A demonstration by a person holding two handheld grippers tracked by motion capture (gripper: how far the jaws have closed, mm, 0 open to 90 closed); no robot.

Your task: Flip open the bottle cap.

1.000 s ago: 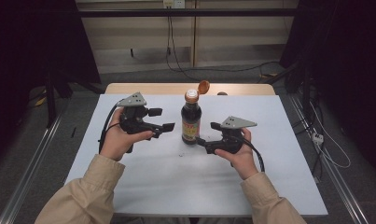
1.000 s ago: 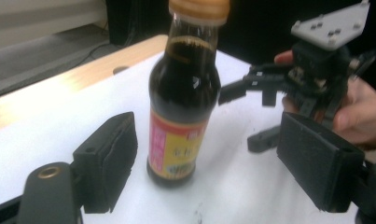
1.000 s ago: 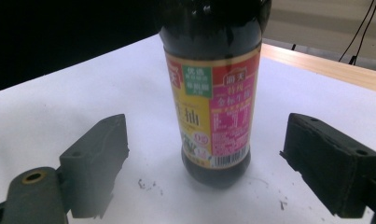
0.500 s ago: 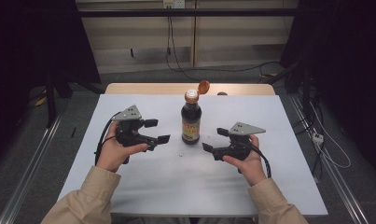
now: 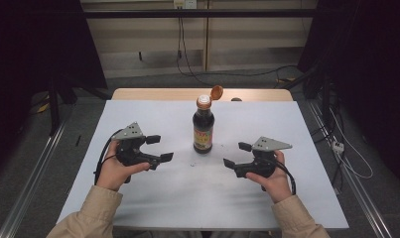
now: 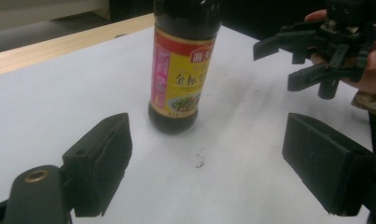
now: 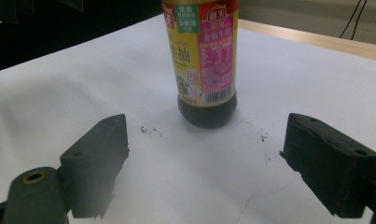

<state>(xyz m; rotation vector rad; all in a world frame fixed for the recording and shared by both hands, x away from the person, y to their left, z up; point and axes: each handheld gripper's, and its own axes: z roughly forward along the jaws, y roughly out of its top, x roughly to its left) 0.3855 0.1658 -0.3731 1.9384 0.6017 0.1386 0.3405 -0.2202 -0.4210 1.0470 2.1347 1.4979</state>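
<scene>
White tabletop carries a dark glass sauce bottle near the far edge's middle: yellow-and-pink label, orange flip cap hinged open, dark liquid inside. Left gripper and right gripper flank it, jaws wide, empty.

the bottle label reads "生抽" and "金标" in chinese characters.

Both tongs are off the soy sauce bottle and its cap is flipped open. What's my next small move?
Probably ease the right tongs toward the bottle body to steady it. It stands free with its cap hinged open, and both tongs, the left tongs too, are open and empty.
</scene>
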